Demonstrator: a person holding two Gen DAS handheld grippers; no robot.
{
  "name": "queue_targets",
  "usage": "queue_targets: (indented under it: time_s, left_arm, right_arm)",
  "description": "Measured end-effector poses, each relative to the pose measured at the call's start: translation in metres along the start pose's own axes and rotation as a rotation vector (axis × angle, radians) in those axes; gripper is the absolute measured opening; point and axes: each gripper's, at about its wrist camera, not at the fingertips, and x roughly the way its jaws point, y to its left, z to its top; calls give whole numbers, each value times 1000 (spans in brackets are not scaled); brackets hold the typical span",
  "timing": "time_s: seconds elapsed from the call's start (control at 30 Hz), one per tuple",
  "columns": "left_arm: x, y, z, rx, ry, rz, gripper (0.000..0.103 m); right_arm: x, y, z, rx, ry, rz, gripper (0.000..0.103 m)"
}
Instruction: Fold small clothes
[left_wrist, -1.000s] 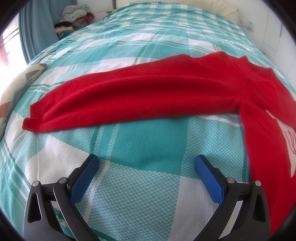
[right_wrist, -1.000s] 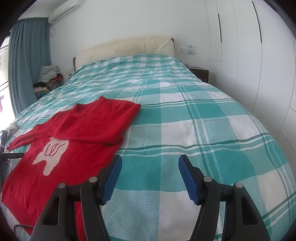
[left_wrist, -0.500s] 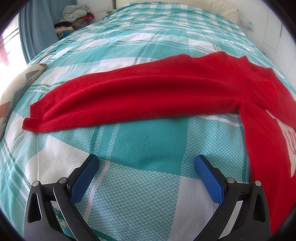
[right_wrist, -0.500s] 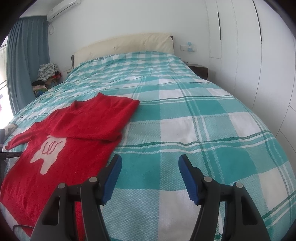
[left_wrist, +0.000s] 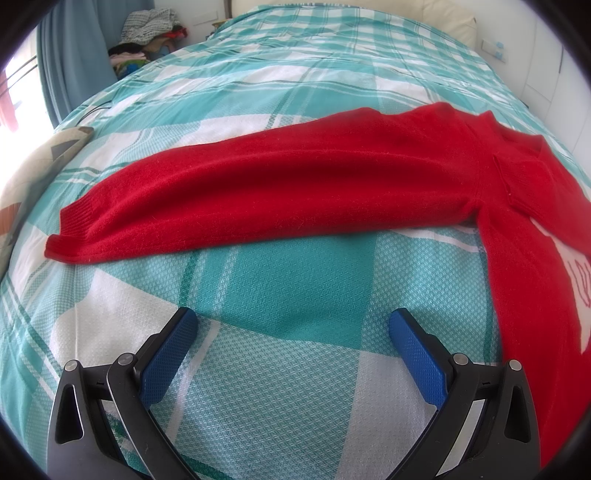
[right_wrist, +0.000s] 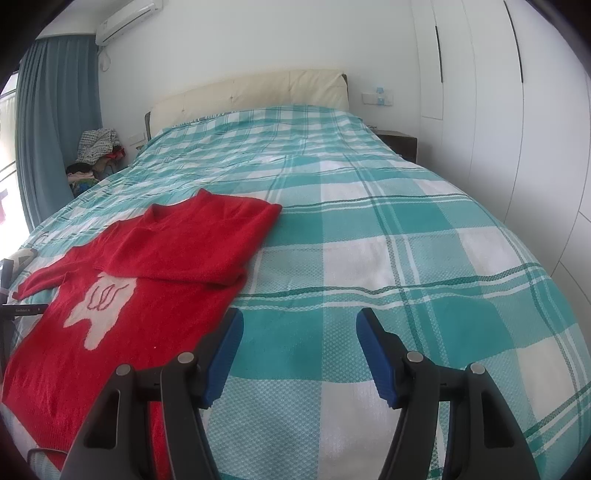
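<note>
Red sweater (right_wrist: 147, 280) flat on teal plaid bedspread (right_wrist: 369, 229), one sleeve folded over chest; heap of clothes (right_wrist: 96, 147) beyond, beside blue curtain (right_wrist: 55, 129). Left gripper (left_wrist: 291, 332) and right gripper (right_wrist: 299, 332) both spread wide, empty, near sweater. Outstretched sleeve (left_wrist: 258, 192) full-length in left view only; headboard (right_wrist: 251, 92) in right view only.

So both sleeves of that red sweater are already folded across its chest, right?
Only one. The right wrist view shows one sleeve folded across the red sweater; the left wrist view shows the other sleeve lying stretched out on the bedspread.
</note>
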Motion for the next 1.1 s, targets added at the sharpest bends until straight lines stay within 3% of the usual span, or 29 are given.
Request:
queue_targets:
  time_s: [1.1]
  left_arm:
    - [0, 1, -1, -11, -22, 2, 103]
  right_arm:
    - [-3, -14, 3, 68, -9, 14, 63]
